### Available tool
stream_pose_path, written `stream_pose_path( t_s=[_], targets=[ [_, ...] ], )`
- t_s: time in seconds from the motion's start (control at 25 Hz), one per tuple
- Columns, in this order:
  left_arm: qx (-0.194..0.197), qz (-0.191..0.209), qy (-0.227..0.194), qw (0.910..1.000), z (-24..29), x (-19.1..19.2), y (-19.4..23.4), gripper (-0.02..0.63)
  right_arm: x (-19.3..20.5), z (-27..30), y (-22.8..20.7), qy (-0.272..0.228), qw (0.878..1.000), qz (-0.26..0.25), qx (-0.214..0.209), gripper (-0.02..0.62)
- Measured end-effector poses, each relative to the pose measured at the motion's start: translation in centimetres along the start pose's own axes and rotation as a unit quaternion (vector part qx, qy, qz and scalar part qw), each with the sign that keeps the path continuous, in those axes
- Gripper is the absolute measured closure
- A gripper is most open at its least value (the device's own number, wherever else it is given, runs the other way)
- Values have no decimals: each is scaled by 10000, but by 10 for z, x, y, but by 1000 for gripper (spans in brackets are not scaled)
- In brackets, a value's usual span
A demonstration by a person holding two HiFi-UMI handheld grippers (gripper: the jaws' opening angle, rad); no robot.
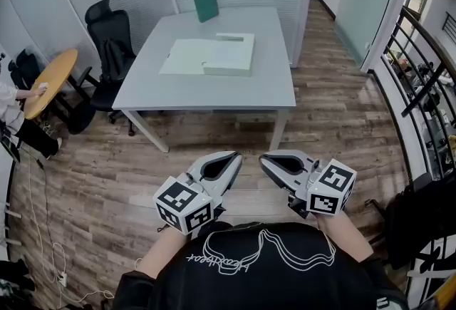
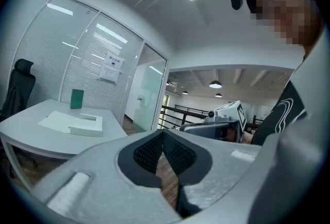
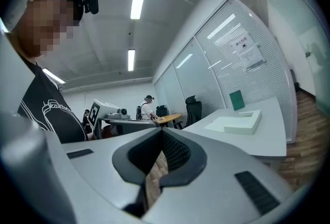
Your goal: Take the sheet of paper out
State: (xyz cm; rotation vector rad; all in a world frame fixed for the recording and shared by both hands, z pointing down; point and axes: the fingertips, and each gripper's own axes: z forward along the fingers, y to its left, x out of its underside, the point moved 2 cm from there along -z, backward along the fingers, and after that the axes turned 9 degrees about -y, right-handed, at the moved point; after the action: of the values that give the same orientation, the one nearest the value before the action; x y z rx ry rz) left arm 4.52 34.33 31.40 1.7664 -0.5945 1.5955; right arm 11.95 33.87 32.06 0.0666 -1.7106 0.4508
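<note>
Left claw, right claw, both closed, empty, open wood floor, then edge of grey table

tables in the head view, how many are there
2: a grey rectangular table ahead of the person, with a pale open box on it, and a round wooden table at the left edge. Others may be out of frame.

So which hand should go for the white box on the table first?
Left, but only just. The left gripper and right gripper are both shut, empty and far from the table. The white box lies nearly straight ahead of the left one; the right one sits off to its side.
</note>
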Motion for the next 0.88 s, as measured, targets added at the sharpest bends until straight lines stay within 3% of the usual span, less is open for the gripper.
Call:
stream_pose_path(
  t_s=[0.2,0.4,0.68,0.88],
  targets=[
    [29,-144,7,9999,3,1,-2,594,8,-8,-13,-66,9992,365,147,588],
    [90,-401,107,9991,4,9,13,594,19,4,-19,30,9990,418,122,588],
    [119,-704,61,9974,24,14,63,594,28,32,-58,95,9981,566,234,588],
    [170,-862,156,9960,53,13,124,594,27,73,-108,111,9968,698,364,588]
  ],
)
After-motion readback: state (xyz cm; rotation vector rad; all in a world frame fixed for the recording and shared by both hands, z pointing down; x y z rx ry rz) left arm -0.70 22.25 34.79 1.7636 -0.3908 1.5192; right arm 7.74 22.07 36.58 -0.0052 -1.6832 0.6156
